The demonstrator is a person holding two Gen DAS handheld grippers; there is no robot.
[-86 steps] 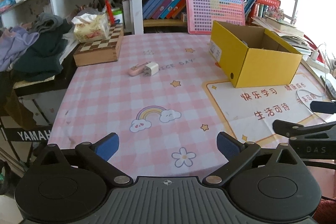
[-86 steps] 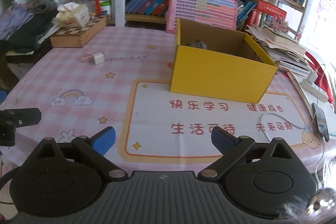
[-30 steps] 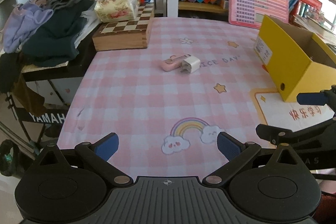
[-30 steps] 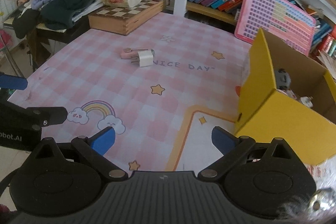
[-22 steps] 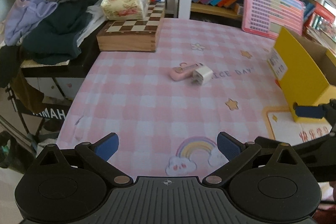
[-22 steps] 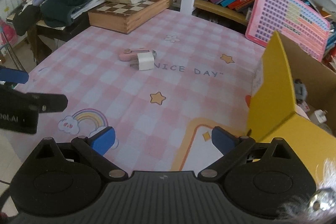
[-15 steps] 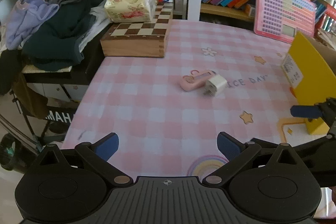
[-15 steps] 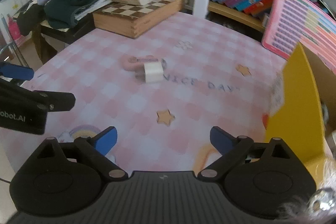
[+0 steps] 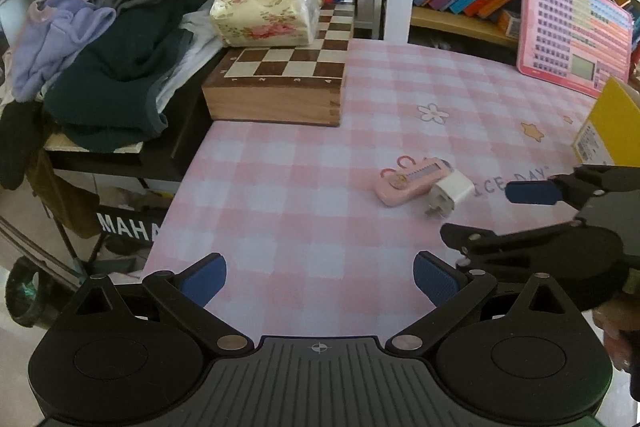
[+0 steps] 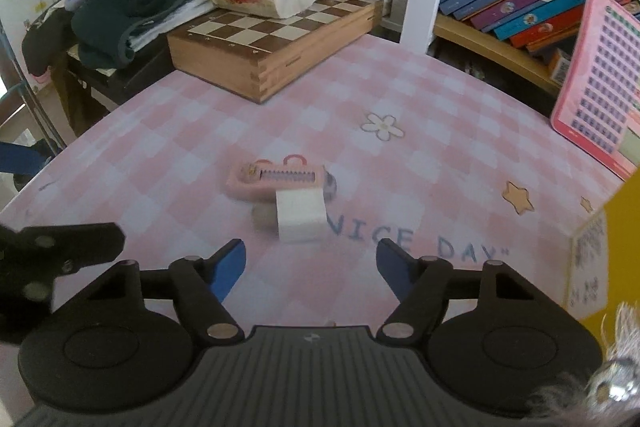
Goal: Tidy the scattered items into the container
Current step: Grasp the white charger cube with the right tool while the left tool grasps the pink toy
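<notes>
The pink checked counter [image 10: 168, 155] carries a wooden chessboard box [image 10: 276, 43] at its far left and the yellow container [image 9: 616, 131] at its right edge. Near the middle a white charger plug [image 10: 300, 217] lies touching a pink case [image 10: 276, 179]. The right tongs [image 10: 310, 263] are closing with nothing between them, just short of the plug. The left tongs [image 9: 320, 277] stand wide and empty.
</notes>
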